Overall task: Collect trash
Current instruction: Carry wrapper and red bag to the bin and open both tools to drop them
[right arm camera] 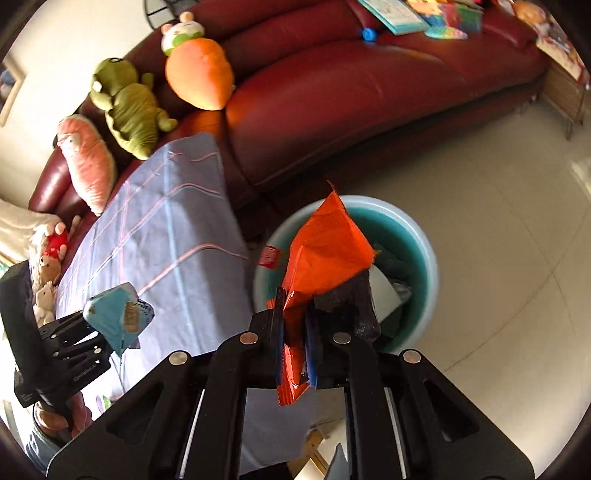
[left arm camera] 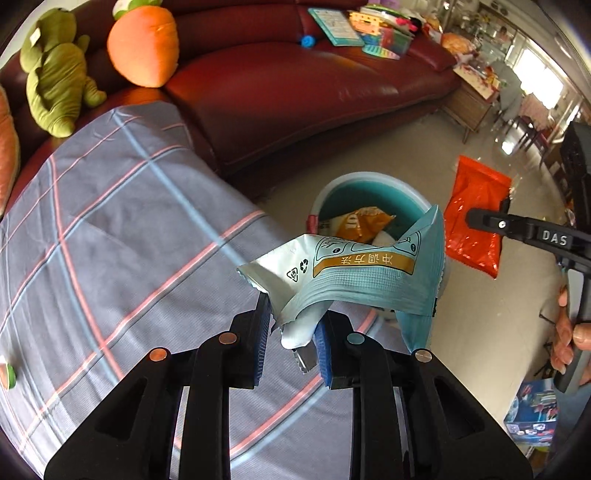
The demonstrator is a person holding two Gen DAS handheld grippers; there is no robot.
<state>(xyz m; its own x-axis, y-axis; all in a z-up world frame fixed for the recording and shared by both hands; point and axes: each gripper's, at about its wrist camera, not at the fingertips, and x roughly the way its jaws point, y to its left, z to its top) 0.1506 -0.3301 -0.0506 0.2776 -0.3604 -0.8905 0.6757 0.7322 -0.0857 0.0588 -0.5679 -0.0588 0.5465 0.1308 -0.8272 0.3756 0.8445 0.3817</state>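
Living room: pale tiled floor (right arm camera: pixel 498 229), dark red leather sofa (left arm camera: pixel 295 92) curving along the back.

Left gripper (left arm camera: pixel 291 336), fingers (left arm camera: pixel 258 332) pinching the crumpled lower end of a light blue wrapper (left arm camera: pixel 362 273); pads pressed onto the foil from both sides. Wrapper fanned upward from the grip, printed face toward the camera, hanging over the near rim of a teal bin (left arm camera: pixel 332 192). Inside the bin, a yellow-orange packet (left arm camera: pixel 362 223) and something white. Below and left of the fingers, a grey-blue cloth (left arm camera: pixel 110 240) crossed by pink and pale blue stripes, draped over the sofa end.

Right gripper (right arm camera: pixel 295 343), fingers (right arm camera: pixel 275 332) clamped nearly together on an orange-red wrapper (right arm camera: pixel 325 254). Lower edge of that wrapper poking out beneath the pads, upper part rising to a point in front of the same bin. Dark wrapper also pressed against the right finger, identity unclear. Bin standing on the floor just beside the cloth-covered sofa end.

Farther out on the sofa: a green plush toy (left arm camera: pixel 55 77), an orange carrot cushion (left arm camera: pixel 144 44), a pink carrot cushion (right arm camera: pixel 88 162), books and bright toys (left arm camera: pixel 369 29) at the far end. A hand (left arm camera: pixel 565 343) wrapped around the right gripper's handle at the left camera's edge.
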